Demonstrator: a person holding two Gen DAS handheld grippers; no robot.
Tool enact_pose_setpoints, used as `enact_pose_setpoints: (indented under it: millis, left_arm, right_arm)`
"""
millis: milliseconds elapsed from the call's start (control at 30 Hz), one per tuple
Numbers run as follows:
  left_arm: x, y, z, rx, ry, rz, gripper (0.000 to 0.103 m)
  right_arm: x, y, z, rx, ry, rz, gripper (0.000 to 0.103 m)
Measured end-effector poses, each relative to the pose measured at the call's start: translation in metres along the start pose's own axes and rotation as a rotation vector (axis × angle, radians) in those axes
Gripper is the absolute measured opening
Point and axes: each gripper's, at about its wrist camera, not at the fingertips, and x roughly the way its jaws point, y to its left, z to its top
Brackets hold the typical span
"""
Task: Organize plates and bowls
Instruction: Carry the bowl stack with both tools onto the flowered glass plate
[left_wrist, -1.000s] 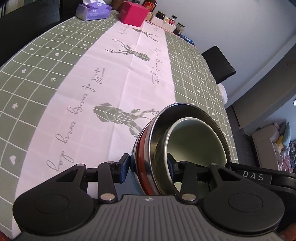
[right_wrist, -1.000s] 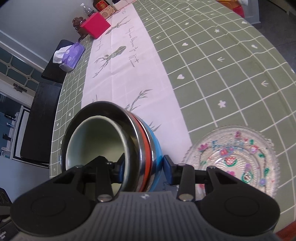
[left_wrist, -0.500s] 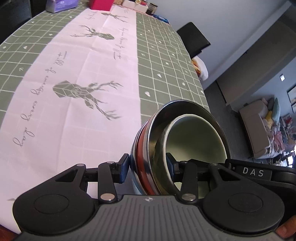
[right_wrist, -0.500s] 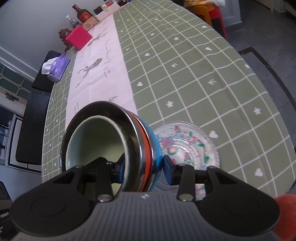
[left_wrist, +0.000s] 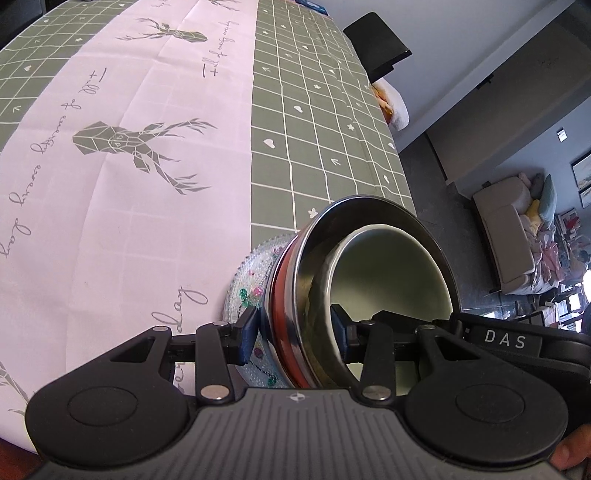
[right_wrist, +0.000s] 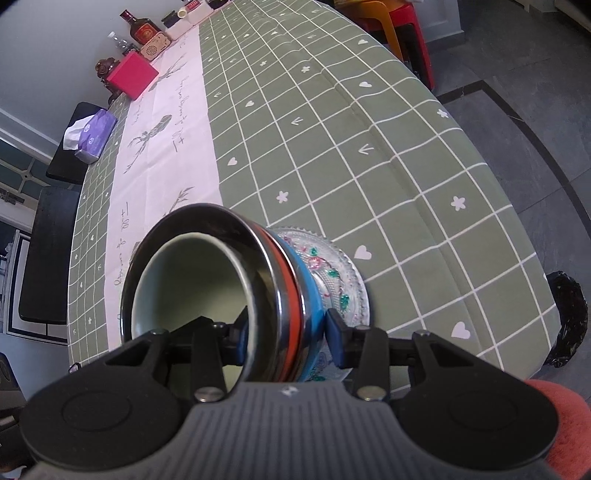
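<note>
Bowl stack (left_wrist: 369, 280) is nested: pale green ceramic bowl innermost, shiny steel bowl around it, then an orange-red band, then a blue outer bowl (right_wrist: 314, 295) visible from the right wrist view; stack is tipped in both views, mouth facing up and toward the cameras; both claws carry it from opposite sides.

Left gripper (left_wrist: 293, 334): clamped on the stack's wall, one pad inside the green bowl, the other on the outside; right gripper (right_wrist: 284, 334): same grip on the opposite side, one pad inside, one on the blue wall; the other gripper's housing marked "DAS" (left_wrist: 504, 339) shows at right in the left view.

Stack is at the near edge of the table, over the glass plate (right_wrist: 340, 269), a clear beaded dish with painted pink and green flowers; plate sits on the green checked tablecloth (right_wrist: 332, 129) just beside the pink runner with deer prints (left_wrist: 129, 147); cannot tell if the stack's base touches the plate.

Versus a second ago: the grip is unchanged on both sides; the stack has travelled sideways across the table, from over the runner to over the plate; in the left view the plate was out of sight then, now its rim shows under the stack; in the right view the plate was beside the stack, now it is mostly behind it.
</note>
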Motion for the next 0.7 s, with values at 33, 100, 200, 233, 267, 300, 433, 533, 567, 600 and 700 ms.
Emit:
enact_pose_setpoints:
  millis: [33,100,200,233,267,300,433,533,567,600,700]
  left_arm:
    - [0.001,0.000,0.000,-0.001,0.002,0.001,0.046]
    - [0.002,0.001,-0.002,-0.003,0.003,0.002,0.046]
    - [0.003,0.000,-0.002,-0.005,0.001,0.005,0.046]
    - [0.004,0.000,-0.002,-0.004,0.000,0.006,0.046]
    - [0.004,0.000,-0.002,-0.004,-0.001,0.006,0.046]
    - [0.005,-0.002,-0.002,0.004,-0.007,0.009,0.046]
    - [0.005,-0.005,-0.002,0.018,-0.020,0.018,0.046]
    - [0.005,-0.007,-0.002,0.025,-0.021,0.016,0.047]
    - [0.006,-0.007,-0.001,0.023,-0.021,0.015,0.047]
    - [0.006,-0.007,-0.001,0.021,-0.020,0.015,0.047]
    - [0.007,-0.007,0.000,0.022,-0.024,0.010,0.049]
  right_arm:
    - [0.001,-0.001,0.000,0.002,0.002,0.001,0.039]
    - [0.003,-0.002,0.001,0.003,0.004,0.002,0.039]
    - [0.005,-0.004,0.002,0.003,0.005,0.003,0.039]
    - [0.006,-0.005,0.002,0.004,0.005,0.006,0.039]
    - [0.007,-0.006,0.003,0.004,0.005,0.008,0.039]
    - [0.008,-0.007,0.004,0.006,0.002,0.011,0.039]
    - [0.009,-0.010,0.005,0.007,-0.004,0.028,0.039]
    - [0.010,-0.013,0.006,0.013,0.001,0.038,0.040]
    - [0.011,-0.014,0.007,0.014,0.002,0.041,0.040]
    - [0.011,-0.015,0.007,0.016,0.002,0.044,0.040]
    - [0.012,-0.018,0.008,0.028,0.007,0.053,0.040]
